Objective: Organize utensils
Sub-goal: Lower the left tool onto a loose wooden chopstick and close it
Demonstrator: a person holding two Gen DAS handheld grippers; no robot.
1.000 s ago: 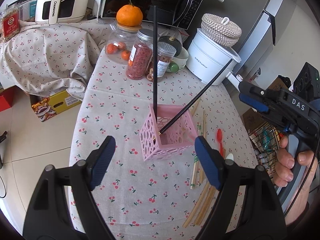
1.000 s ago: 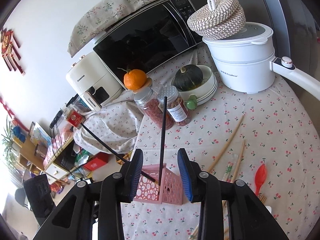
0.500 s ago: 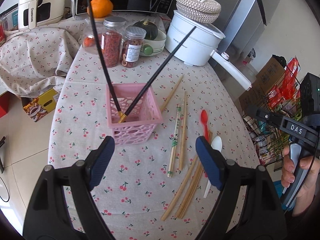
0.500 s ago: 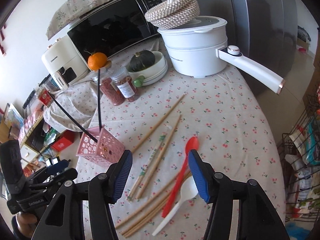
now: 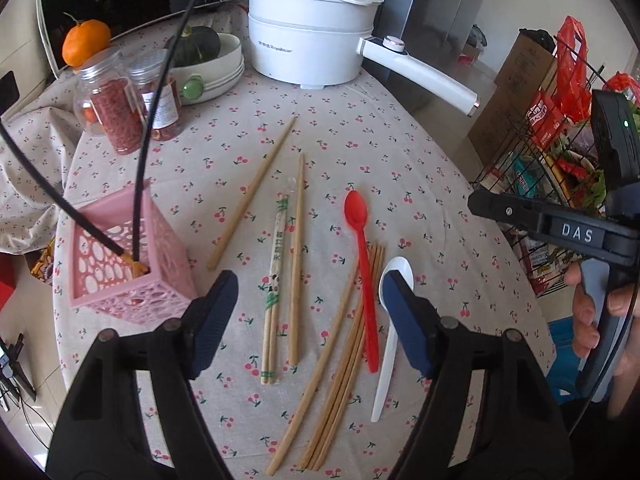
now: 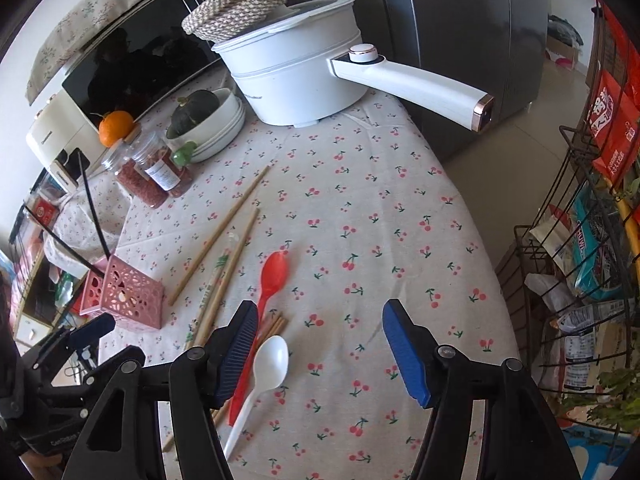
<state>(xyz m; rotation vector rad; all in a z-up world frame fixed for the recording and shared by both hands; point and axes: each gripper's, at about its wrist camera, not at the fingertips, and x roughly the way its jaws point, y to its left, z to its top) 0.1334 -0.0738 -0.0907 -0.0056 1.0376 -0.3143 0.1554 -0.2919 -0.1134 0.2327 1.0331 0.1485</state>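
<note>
On the cherry-print tablecloth (image 5: 360,128), your left gripper (image 5: 310,304) and right gripper (image 6: 316,344), both spread and empty after narrowing and widening, now overlook the loose chopsticks (image 5: 296,256) right of the pink basket (image 5: 124,264), so collecting resumes.

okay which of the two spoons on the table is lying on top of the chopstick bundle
The red spoon: its handle lies across the bundle of bamboo chopsticks. The white spoon lies beside the bundle on the bare cloth.

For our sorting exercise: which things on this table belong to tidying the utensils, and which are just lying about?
Belongs to the job:
pink basket with two black chopsticks
wooden chopsticks
red spoon
white spoon

Just lying about:
white pot
jars
orange
squash bowl
</note>
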